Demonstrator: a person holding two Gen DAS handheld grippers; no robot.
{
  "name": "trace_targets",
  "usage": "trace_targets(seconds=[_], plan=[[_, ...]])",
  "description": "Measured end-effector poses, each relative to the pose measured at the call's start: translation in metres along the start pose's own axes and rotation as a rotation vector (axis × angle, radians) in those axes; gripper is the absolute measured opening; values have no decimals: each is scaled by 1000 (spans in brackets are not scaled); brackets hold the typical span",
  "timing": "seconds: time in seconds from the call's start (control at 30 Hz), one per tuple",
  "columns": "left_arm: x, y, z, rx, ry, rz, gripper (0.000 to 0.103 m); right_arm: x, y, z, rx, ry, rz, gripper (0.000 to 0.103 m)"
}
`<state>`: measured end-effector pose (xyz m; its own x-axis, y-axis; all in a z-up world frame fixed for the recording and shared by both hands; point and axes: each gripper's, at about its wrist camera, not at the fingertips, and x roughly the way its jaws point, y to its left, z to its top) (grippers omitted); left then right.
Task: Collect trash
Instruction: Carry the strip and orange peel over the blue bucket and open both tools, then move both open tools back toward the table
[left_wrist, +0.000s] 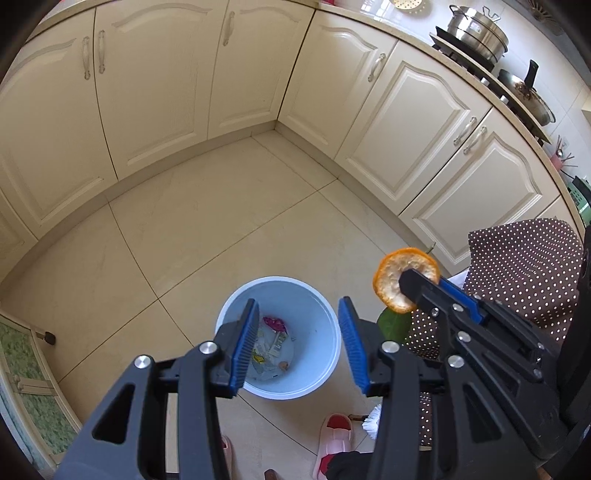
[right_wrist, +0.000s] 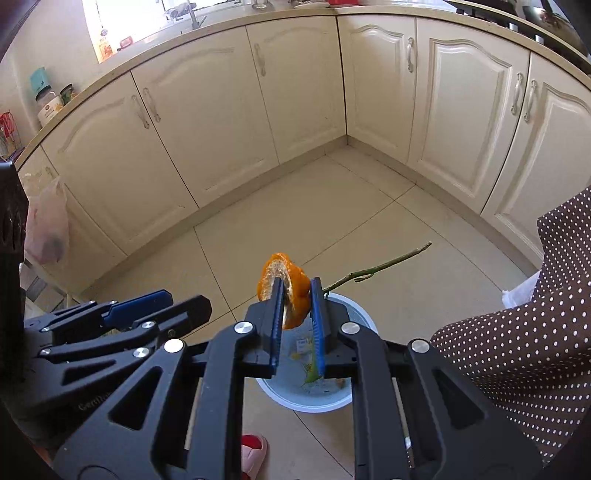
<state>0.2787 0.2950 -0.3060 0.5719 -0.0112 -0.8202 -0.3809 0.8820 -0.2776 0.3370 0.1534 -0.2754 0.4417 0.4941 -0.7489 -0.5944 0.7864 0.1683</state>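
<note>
Now, left gripper (left_wrist: 297, 338) over blue bin (left_wrist: 325, 373), fingers apart, nothing between. Right gripper (right_wrist: 297, 295) clamped on orange peel (right_wrist: 291, 291) with twig (right_wrist: 380, 267), above bin rim. Wrappers (left_wrist: 271, 345) on bin floor; slippers (left_wrist: 334, 437) just beside bin.

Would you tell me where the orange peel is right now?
The orange peel is clamped in the right gripper, held above the blue bin on the floor, beside the open left gripper.
</note>
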Motion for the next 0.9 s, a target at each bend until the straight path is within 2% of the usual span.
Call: trace_targets(seconds=[0.4,0.47,0.5,0.63,0.9], plan=[[-16,4,4,-1,-28,0,44,-10,6,9,0,-34,-4,17],[-22,2,5,5,-38,-1,44,-17,4,10,10,-45,-4,24],[-25,0,6,9,-44,1,44,-21,3,11,13,-55,-5,31],[-47,-12,7,27,-77,-1,44,-49,1,12,13,-105,-26,40],[-104,-57,1,105,-161,-35,47,-118,-4,11,13,-202,-68,42]])
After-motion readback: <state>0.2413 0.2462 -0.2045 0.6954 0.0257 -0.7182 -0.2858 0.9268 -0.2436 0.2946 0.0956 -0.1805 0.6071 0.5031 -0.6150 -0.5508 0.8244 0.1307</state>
